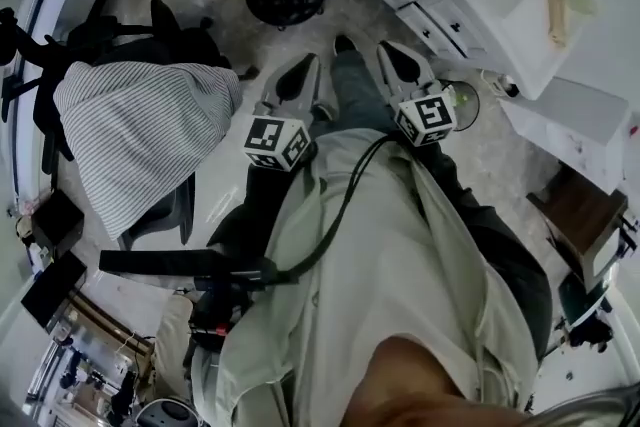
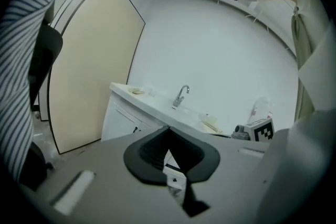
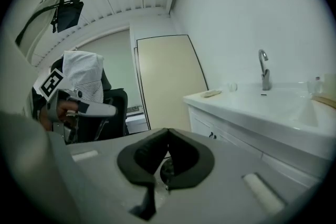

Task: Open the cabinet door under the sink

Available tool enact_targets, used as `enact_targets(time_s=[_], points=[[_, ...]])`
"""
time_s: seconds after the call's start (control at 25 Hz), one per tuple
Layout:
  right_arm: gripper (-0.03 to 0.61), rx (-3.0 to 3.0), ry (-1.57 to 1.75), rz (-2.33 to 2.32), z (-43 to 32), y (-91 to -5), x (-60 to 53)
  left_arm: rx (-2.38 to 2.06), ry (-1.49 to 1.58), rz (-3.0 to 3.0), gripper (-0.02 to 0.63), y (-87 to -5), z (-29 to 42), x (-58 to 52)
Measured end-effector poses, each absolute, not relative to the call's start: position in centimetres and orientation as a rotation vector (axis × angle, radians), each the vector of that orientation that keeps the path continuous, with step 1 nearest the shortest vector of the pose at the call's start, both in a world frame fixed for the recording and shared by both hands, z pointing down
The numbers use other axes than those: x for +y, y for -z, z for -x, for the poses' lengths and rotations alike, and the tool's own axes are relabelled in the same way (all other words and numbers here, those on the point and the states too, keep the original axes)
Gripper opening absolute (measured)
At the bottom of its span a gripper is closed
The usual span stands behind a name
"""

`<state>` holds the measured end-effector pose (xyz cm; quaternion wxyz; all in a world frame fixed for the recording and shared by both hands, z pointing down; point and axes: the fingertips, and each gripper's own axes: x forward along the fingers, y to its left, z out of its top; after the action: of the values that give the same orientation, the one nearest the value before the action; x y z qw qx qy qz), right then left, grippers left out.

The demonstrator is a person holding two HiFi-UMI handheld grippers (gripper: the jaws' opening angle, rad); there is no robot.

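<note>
Ahead, cabinet door (image 3: 202, 127) shut, long axis upright

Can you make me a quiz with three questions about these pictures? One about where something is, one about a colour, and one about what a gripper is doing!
1. Where does the striped cloth lie?
A) in the sink
B) over the chair
C) flat on the floor

2. What colour is the cabinet?
A) red
B) black
C) white

3. How do the jaws of the right gripper stand?
A) shut, with nothing between them
B) wide open
C) clamped on the tap

Answers:
1 B, the cloth drapes over the chair's back.
2 C, the cabinet front shows white in both gripper views.
3 A, the two tips meet and nothing sits between them.
</note>
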<state>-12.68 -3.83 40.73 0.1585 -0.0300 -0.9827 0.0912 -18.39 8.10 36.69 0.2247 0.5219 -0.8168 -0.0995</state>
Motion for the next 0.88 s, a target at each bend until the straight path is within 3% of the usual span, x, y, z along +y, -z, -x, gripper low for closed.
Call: enact_targets(time_s=[0.32,0.6,0.88], points=[[0.000,-2.800,-0.296,0.262,25.3,-45.7,-9.8,-2.392,0.354,-1.190,0.006,-39.3,28.6,4.2],[0.000,-2.707,-0.140,0.057,32.6,-58.3,-15.7,-2.256,0.275,-1.164,0.006,-46.2,30.3,-0.2],[0.000,-2.637,-0.194,-0.113,39.0,-68.4,-18.8,-2.197,0.334,-1.113,0.006,-48.5,30.2,-0.7]])
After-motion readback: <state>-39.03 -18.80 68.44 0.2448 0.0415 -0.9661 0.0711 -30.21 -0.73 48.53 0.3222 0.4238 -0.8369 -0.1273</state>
